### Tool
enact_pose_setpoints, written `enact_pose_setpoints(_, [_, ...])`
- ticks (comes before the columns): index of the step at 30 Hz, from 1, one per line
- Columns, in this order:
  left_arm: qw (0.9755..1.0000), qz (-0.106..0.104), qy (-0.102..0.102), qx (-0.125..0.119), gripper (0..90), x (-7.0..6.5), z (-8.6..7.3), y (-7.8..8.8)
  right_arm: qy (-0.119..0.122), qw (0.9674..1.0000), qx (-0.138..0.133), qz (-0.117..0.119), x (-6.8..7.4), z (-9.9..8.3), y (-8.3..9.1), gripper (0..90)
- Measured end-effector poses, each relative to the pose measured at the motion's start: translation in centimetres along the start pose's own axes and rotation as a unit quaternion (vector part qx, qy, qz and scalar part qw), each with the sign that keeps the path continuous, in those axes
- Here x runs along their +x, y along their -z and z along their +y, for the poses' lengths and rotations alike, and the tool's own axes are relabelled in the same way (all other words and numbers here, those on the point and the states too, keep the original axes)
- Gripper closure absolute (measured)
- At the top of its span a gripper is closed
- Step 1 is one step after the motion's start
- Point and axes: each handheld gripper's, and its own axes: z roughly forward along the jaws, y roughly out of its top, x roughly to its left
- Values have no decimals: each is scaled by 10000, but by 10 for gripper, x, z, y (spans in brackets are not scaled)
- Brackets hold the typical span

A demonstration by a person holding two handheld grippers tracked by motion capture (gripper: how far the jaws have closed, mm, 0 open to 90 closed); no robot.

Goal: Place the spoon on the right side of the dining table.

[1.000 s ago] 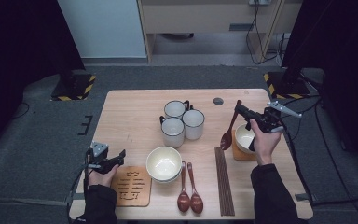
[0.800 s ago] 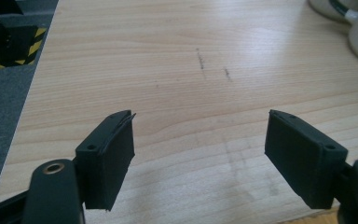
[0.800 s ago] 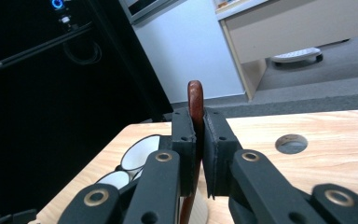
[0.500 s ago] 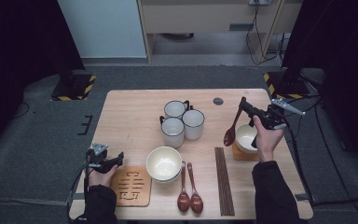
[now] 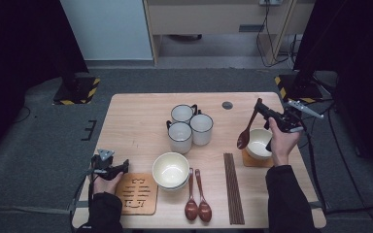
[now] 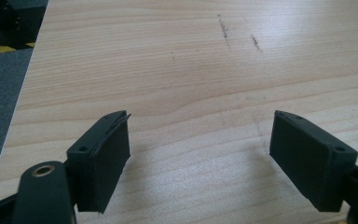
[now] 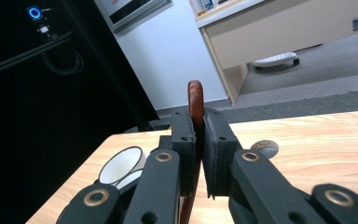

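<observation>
Now right gripper (image 5: 258, 108), fingers pinching wooden spoon (image 5: 246, 132) by handle, has lifted it higher over small bowl (image 5: 259, 142) at bench's right edge. Spoon hangs bowl-end down, apparently ready for placing. Left gripper (image 5: 121, 167), near-left corner beside trivet (image 5: 137, 196): fingers just spreading, nothing between.

Bare table (image 5: 136, 121) ahead of my left gripper (image 5: 119, 167) lies open. The three mugs (image 5: 190, 127) block the middle; chopsticks (image 5: 233, 187) lie beside my right forearm.
</observation>
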Motion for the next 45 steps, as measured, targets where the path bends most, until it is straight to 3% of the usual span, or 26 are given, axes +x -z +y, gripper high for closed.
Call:
enact_pose_setpoints(28, [9998,-4,120,126,144,3,-2,-4,-166,9989,-196,-389,-27,10,13,842])
enact_pose_setpoints(45, [9998,28,143,159,113,3,-2,-4,-248,9973,-158,-673,-46,7,14,842])
